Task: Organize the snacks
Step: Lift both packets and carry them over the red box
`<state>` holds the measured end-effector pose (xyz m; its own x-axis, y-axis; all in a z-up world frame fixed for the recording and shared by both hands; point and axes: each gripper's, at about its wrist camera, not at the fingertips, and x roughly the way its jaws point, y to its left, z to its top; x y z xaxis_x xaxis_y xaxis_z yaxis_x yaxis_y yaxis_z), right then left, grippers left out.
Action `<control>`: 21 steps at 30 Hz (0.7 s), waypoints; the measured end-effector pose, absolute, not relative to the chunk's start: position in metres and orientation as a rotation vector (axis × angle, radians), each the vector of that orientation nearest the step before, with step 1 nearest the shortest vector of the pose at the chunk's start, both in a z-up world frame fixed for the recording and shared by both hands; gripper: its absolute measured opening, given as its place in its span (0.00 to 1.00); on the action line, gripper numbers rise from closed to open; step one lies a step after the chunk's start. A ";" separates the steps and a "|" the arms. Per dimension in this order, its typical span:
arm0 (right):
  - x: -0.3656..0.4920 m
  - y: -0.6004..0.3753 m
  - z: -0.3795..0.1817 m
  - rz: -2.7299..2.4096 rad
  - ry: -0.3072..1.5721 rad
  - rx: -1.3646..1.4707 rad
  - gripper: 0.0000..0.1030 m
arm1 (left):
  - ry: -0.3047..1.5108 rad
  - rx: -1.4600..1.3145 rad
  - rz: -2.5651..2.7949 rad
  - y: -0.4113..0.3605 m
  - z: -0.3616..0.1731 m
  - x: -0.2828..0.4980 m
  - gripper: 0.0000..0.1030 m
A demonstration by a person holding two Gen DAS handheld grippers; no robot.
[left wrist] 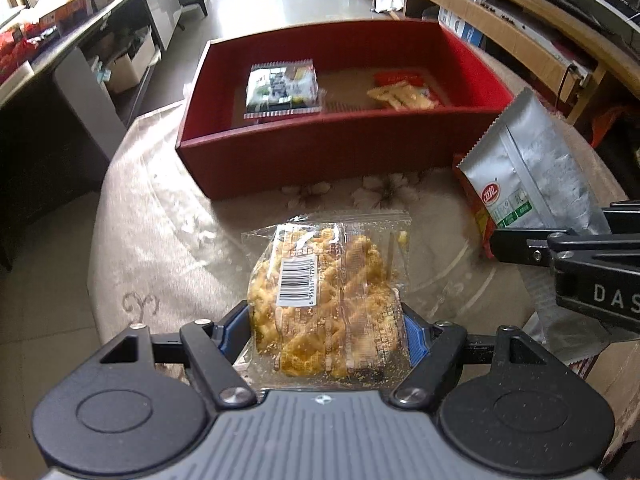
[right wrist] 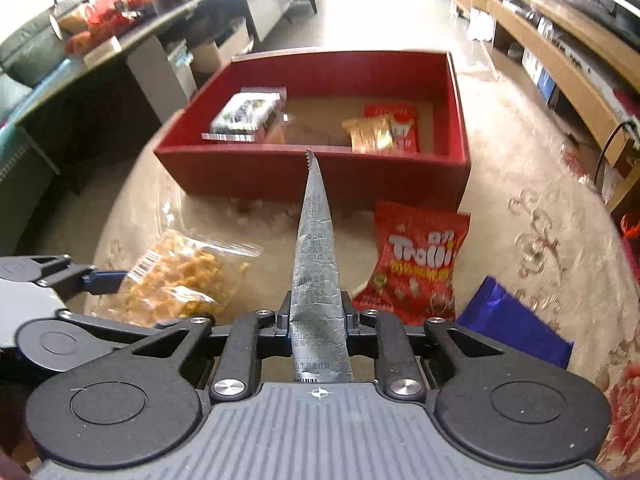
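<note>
Snacks are being boxed — we are pinching the silver pouch [right wrist: 318, 264] in the right gripper [right wrist: 318, 322] and clamping the clear crisp bag [left wrist: 326, 300] in the left gripper [left wrist: 326, 322]; next, carrying both over the red box [right wrist: 312, 176] wall — then releasing.

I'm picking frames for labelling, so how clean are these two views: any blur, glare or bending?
Left wrist view: the clear snack bag is sharp, its barcode readable; the red box bows from the fisheye. Right wrist view: the packets in the box are smeared, the far floor is washed out, and the silver packet stays legible.
</note>
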<state>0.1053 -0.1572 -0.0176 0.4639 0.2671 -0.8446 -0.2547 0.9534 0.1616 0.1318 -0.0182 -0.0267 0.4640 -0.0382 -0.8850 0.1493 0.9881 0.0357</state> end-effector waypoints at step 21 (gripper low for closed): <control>0.135 -0.153 0.028 0.330 0.889 0.037 0.24 | 0.946 0.105 -0.096 -0.024 0.013 0.172 0.70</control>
<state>0.1352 -0.1531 0.0279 0.5834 0.2984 -0.7554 -0.2676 0.9488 0.1681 0.1720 -0.0240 0.0132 0.5818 -0.0361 -0.8126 0.1281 0.9906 0.0478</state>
